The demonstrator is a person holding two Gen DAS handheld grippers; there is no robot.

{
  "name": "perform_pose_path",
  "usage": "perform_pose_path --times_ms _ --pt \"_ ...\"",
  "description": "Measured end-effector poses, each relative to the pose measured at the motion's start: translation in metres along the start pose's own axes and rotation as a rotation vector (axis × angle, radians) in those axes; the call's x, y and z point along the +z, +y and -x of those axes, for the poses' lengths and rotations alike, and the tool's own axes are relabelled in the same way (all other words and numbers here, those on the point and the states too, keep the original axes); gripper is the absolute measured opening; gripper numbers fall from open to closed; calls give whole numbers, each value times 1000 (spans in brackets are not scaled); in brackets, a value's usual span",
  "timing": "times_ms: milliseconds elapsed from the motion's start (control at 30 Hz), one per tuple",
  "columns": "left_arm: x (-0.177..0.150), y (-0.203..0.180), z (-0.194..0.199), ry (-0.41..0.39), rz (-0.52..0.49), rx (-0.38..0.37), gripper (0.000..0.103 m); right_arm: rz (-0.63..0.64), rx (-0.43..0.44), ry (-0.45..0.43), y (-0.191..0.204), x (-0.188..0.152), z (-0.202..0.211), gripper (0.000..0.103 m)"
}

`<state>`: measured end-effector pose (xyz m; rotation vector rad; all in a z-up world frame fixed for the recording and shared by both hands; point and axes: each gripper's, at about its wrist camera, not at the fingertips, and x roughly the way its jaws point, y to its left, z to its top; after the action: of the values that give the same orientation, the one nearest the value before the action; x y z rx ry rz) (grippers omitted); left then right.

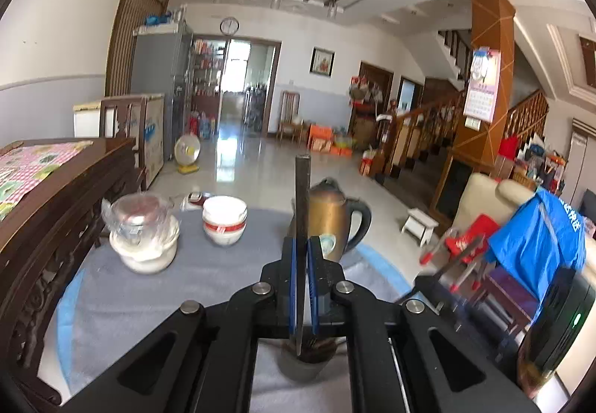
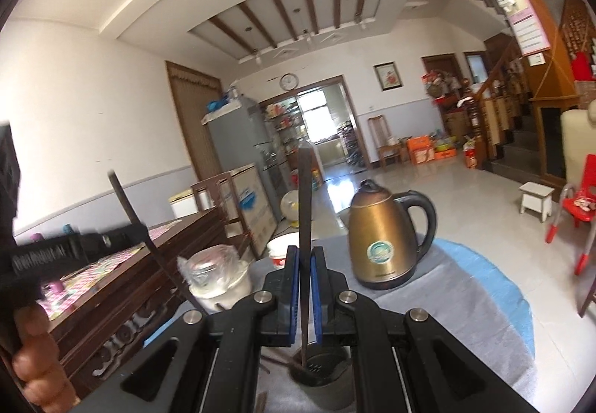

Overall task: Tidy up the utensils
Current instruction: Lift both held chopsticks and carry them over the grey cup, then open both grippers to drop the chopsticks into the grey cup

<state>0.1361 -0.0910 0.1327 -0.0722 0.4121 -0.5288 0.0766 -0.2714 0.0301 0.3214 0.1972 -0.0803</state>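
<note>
The left gripper (image 1: 301,256) is matt black plastic with bright metal pivot pins, and its blue pads (image 1: 312,286) look rubbery; between them stands a dark, dull chopstick (image 1: 301,226). The right gripper (image 2: 304,264) has the same finish and pinches another dark chopstick (image 2: 306,226) with a faint sheen. Below each claw sits a grey, matt holder cup (image 2: 320,379). Ahead of the right claw, the kettle (image 2: 383,238) shows brushed bronze metal with a glossy black plastic handle. The table cover (image 1: 208,275) is soft grey cloth. Left of the claws, clear crinkled plastic (image 1: 139,219) wraps a glazed white bowl (image 1: 149,256).
</note>
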Motion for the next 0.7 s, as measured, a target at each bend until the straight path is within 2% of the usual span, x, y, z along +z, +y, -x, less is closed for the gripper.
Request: perform_pose_path --times_ms 100,233,500,567,700 --pt "2 -10 -11 -42 2 2 6 -6 -1 22 -4 -5 -5 7" --pt "-5 -19 -37 -42 1 34 6 6 -17 35 -6 -12 -7 7" --pt "-46 -8 -96 102 52 94 6 9 -23 92 -15 -22 -18 7" --pt "-53 -4 -100 133 48 101 6 9 -20 104 -14 -24 -19 7" --pt "-55 -2 -92 145 32 107 6 -7 -12 131 -13 -25 -23 7"
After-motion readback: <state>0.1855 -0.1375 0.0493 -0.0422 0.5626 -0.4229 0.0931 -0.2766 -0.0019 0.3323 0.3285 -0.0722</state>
